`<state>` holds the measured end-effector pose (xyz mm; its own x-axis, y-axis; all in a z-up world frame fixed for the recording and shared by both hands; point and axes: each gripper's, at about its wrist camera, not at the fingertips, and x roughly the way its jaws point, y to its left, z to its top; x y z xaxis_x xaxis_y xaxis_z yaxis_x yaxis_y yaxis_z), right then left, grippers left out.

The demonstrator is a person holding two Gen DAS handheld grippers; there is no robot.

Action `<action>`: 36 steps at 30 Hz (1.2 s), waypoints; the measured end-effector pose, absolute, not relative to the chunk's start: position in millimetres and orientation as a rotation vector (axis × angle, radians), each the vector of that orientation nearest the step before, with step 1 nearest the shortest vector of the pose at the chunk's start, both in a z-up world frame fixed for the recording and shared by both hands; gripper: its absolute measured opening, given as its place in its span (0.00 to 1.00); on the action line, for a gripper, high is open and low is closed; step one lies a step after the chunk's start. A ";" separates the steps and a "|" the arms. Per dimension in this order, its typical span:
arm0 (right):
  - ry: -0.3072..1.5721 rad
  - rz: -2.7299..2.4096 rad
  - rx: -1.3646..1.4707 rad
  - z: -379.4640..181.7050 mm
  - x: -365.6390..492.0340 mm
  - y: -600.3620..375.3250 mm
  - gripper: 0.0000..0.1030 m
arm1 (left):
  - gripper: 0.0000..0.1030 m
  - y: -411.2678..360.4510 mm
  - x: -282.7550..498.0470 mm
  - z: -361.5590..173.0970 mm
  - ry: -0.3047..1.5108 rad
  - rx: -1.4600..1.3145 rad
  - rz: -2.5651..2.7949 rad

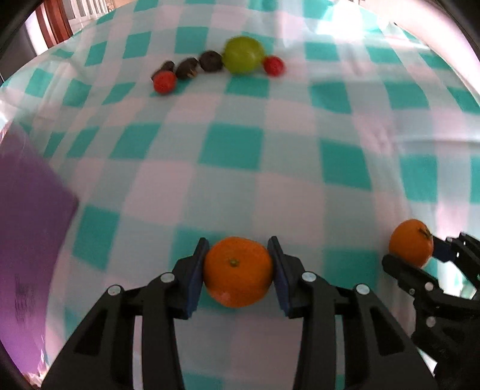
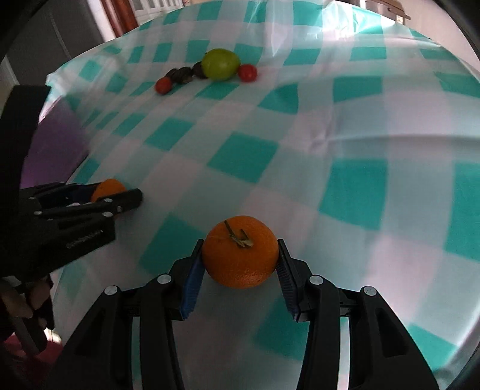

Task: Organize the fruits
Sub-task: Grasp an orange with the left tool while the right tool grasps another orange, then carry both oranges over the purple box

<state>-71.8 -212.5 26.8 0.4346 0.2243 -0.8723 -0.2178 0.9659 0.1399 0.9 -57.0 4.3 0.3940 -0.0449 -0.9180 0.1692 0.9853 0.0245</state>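
My left gripper is shut on an orange mandarin, held between both pads above the teal-and-white checked tablecloth. My right gripper is shut on a second orange with a stem on top. Each gripper shows in the other's view: the right one with its orange at the right edge, the left one with its mandarin at the left. At the far side lie a green apple, two red tomatoes and three dark fruits.
A purple box or board stands at the left of the table, close to my left gripper. The cloth is wrinkled toward the right. A wooden chair or door frame shows beyond the far table edge.
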 end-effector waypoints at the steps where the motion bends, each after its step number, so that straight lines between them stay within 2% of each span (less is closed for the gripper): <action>1: 1.080 0.289 -0.003 31.5 -77.1 -217.1 0.43 | 0.40 -61.8 -7.7 5.0 1.169 0.120 -0.134; 11: 0.987 0.383 0.036 79.1 -115.0 -249.7 0.44 | 0.40 -86.9 -52.8 11.2 1.219 0.165 -0.123; 23: 0.936 0.451 -0.038 106.7 -135.3 -243.4 0.44 | 0.40 -107.1 -83.4 12.2 1.274 0.245 -0.266; 36: 0.932 0.492 -0.055 110.2 -142.7 -221.7 0.44 | 0.40 -71.0 -97.2 31.9 1.244 0.170 -0.209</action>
<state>-142.7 -221.7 110.2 0.4938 0.3825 -0.7809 -0.4292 0.8882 0.1637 -97.2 -71.0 31.9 0.3061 -0.0649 -0.9498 0.2497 0.9682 0.0143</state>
